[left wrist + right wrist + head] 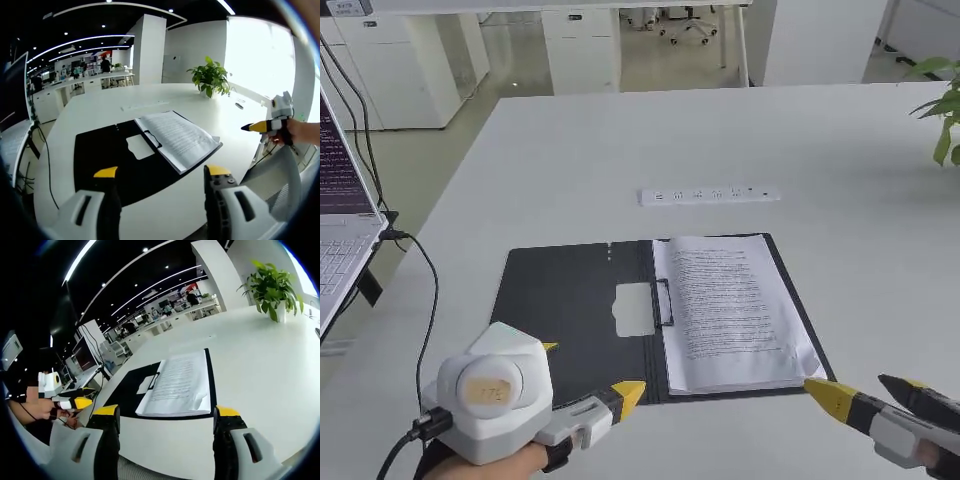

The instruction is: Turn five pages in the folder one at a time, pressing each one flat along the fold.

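Both gape empty: left claw, right claw. Thin, floppy top page in the folder probably lifts best by its curled corner.

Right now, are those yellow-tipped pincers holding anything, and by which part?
Nothing is held. The left gripper and right gripper both hover with jaws open and empty, by the near edge of the folder.
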A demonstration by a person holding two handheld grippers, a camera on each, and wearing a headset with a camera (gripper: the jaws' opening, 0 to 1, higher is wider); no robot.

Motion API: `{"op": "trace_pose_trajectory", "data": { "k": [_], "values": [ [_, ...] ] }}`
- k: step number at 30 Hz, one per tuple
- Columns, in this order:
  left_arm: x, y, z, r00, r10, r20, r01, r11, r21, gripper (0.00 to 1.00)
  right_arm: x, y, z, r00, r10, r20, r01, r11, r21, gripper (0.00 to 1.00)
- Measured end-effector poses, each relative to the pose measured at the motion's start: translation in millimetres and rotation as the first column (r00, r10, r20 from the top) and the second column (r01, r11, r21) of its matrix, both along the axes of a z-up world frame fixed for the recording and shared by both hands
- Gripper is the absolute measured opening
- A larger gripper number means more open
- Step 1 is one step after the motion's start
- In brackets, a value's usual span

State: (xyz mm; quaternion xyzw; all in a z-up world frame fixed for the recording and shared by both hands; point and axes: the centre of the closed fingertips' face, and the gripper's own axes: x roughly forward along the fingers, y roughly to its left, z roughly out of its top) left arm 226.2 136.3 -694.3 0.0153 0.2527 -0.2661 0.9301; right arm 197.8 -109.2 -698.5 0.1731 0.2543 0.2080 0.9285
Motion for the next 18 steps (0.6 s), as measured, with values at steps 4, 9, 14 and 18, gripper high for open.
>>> {"op": "trace_pose_trajectory", "data": {
  "k": [4,9,14,18],
  "values": [
    [2.8,-7.2,-2.2,1.0,-0.015,-0.003,0.015,1.0,0.001,0.67,0.1,0.5,-0.2,1.0,0.0,0.0,0.0,1.0,-0.007,0.75],
    [5.9,-17.6,-6.4,0.999,-0.041,-0.011,0.041,0.999,0.006,0.67,-0.9,0.4,-0.8,1.0,0.004,-0.001,-0.005,1.0,-0.02,0.75],
    [9.2,-29.6,-8.5,0.998,-0.069,-0.013,0.069,0.998,0.007,0.67,-1.2,-1.1,-3.6,1.0,0.005,-0.005,-0.005,1.0,-0.028,0.75],
    [13.3,-39.1,-10.3,0.996,-0.088,-0.012,0.088,0.996,0.008,0.67,-1.7,-2.4,-6.2,1.0,0.005,-0.009,-0.006,0.999,-0.033,0.75]
  ]
}}
